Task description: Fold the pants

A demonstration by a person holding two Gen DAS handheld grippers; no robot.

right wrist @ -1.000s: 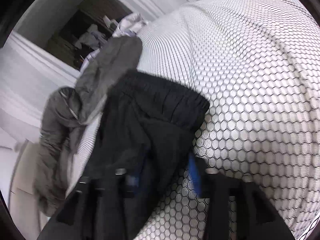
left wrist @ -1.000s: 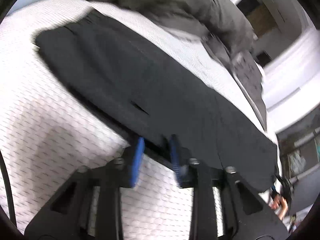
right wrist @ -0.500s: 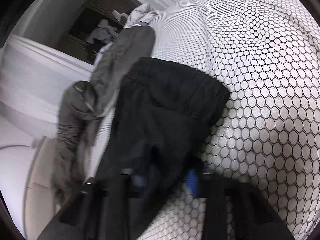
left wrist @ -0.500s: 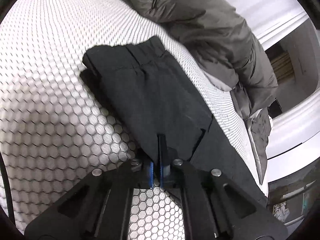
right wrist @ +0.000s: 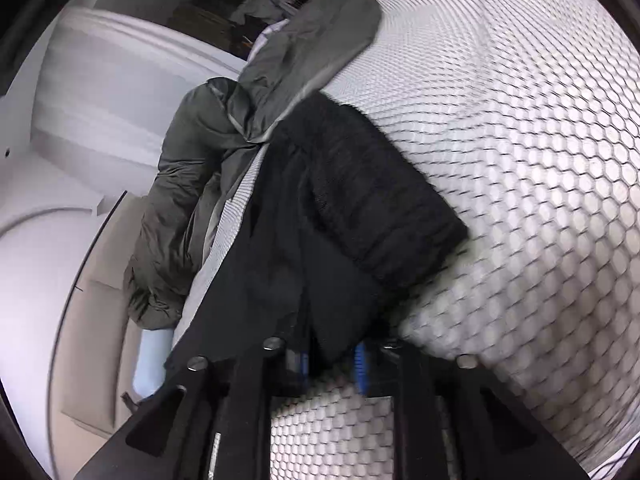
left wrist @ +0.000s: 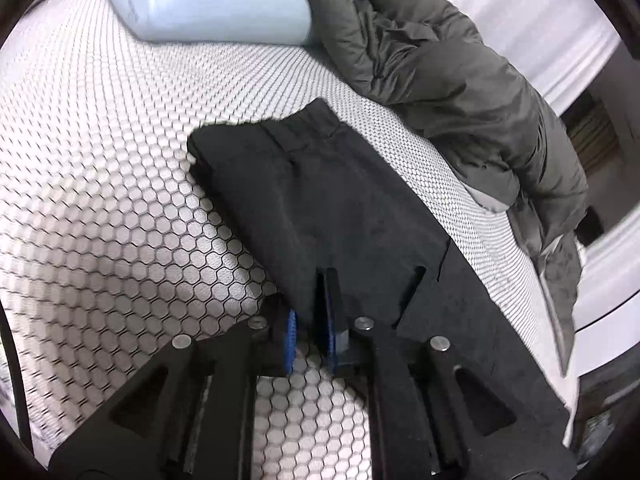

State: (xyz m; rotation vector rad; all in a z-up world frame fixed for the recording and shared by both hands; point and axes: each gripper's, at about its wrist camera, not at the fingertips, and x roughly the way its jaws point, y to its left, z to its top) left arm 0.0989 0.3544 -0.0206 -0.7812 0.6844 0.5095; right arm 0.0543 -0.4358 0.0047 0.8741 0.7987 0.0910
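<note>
The right tool (right wrist: 332,360), its blue-padded fingers (right wrist: 360,364) closed on a bunch of black fabric, holds the pants (right wrist: 320,240) at the near edge of a bed (right wrist: 520,160) covered in a white honeycomb-patterned sheet. The ribbed waistband (right wrist: 384,208) lies across the sheet to the right, while the rest of the garment trails near and left. A rumpled grey duvet (right wrist: 224,152) spills along the bed's left side, touching the pants at the far end.

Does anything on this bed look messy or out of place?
Only the grey jacket, crumpled along the far edge of the bed and spilling over the side. The black pants lie fairly flat, pinched by both grippers.
</note>
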